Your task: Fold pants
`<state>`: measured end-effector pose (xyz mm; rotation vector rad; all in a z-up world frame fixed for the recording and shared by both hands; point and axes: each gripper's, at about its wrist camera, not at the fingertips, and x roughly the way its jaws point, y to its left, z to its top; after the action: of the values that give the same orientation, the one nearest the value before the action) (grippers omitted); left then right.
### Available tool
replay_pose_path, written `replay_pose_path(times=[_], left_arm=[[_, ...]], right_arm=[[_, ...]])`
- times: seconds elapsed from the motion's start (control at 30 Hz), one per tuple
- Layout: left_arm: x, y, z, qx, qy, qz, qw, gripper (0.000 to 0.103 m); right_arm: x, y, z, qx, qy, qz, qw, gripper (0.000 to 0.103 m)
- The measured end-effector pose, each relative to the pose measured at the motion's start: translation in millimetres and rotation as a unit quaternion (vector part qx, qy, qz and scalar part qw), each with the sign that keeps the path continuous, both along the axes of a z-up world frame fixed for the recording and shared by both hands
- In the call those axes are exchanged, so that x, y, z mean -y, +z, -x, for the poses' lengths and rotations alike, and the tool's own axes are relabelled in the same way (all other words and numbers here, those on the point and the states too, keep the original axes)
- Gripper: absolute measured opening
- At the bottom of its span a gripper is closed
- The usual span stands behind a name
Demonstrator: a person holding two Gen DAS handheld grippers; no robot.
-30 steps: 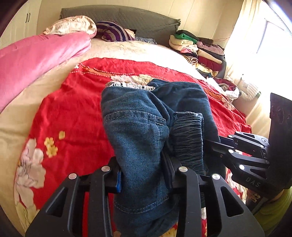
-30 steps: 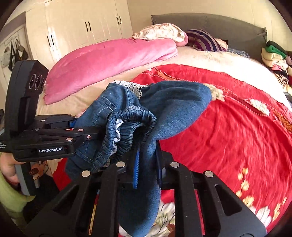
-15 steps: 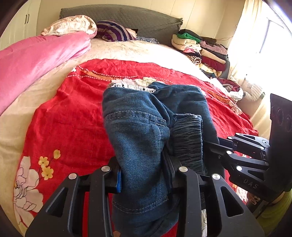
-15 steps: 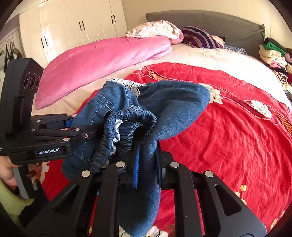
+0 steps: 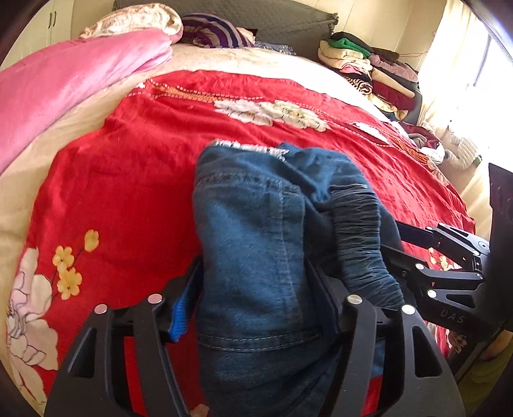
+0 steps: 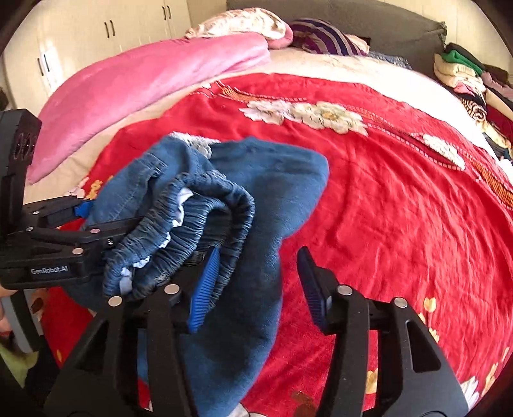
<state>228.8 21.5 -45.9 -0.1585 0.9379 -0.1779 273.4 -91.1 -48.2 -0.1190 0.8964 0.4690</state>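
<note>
White wardrobe doors (image 6: 109, 29) far left. Pink quilt (image 6: 154, 86) along left of bed, red floral blanket (image 6: 400, 199) over middle, stacked folded clothes (image 6: 465, 77) far right. Blue denim pants (image 5: 263, 256) bunched on red blanket, long axis running from near edge toward grey headboard (image 5: 275, 19), lace hem farthest, elastic waistband (image 6: 192, 231) near grippers. Left gripper (image 5: 256, 301) jaws just opened, denim between, left pad clear. Right gripper (image 6: 259, 282) jaws just opened; right pad clear of the cloth.
</note>
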Motion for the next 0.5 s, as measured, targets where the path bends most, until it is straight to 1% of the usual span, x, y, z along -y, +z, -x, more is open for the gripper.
replay_pose_path(times=[0.07, 0.23, 0.4, 0.5], left_arm=[[-1, -2, 1, -0.001, 0.002, 0.004, 1.0000, 0.066], [-1, -3, 5, -0.001, 0.004, 0.005, 1.0000, 0.067], [0, 1, 7, 0.002, 0.006, 0.003, 1.0000, 0.067], [-1, 6, 11, 0.008, 0.009, 0.002, 0.9999, 0.068]], right_arm=[[2, -3, -1, -0.001, -0.004, 0.001, 1.000, 0.050], [5, -2, 1, -0.002, -0.011, 0.000, 1.000, 0.056], [7, 2, 3, 0.003, -0.017, 0.000, 1.000, 0.062], [12, 9, 8, 0.012, -0.023, -0.008, 1.000, 0.065]])
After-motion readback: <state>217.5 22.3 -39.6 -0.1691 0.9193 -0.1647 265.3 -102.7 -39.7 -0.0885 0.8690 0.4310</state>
